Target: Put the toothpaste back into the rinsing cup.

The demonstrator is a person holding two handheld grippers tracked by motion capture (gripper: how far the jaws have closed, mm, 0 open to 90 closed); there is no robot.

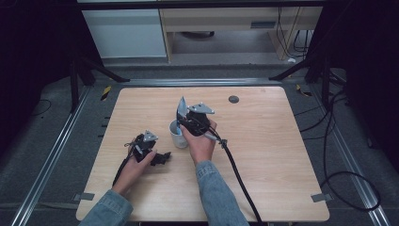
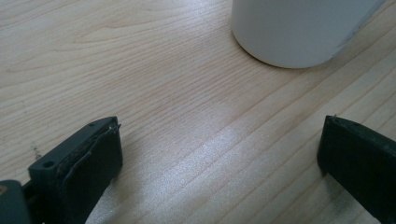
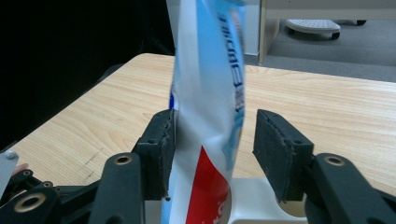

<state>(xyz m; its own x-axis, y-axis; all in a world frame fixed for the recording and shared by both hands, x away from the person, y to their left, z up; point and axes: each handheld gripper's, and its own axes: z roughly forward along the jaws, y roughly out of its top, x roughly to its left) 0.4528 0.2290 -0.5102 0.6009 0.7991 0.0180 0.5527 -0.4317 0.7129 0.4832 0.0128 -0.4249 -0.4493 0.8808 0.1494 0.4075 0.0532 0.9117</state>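
Note:
A white mug (image 1: pixel 179 136) stands near the middle of the wooden table (image 1: pixel 273 155). A blue, white and red toothpaste tube (image 1: pixel 181 109) stands upright in it, its flat end up. My right gripper (image 1: pixel 184 123) reaches over the mug from the right. In the right gripper view its jaws stand open on either side of the tube (image 3: pixel 208 88): the left pad lies close against it, the right pad stands clear with a gap, and the mug's rim (image 3: pixel 254 200) is just below. My left gripper (image 1: pixel 162 157) rests low on the table left of the mug, open (image 2: pixel 219 140) and empty, with the mug's base (image 2: pixel 299 32) ahead.
A black cable (image 1: pixel 240 181) trails from the right gripper to the table's near edge. A dark round grommet (image 1: pixel 234 99) sits near the far edge. Beyond the table stand a white cabinet (image 1: pixel 124 33), a wooden desk and black frame legs.

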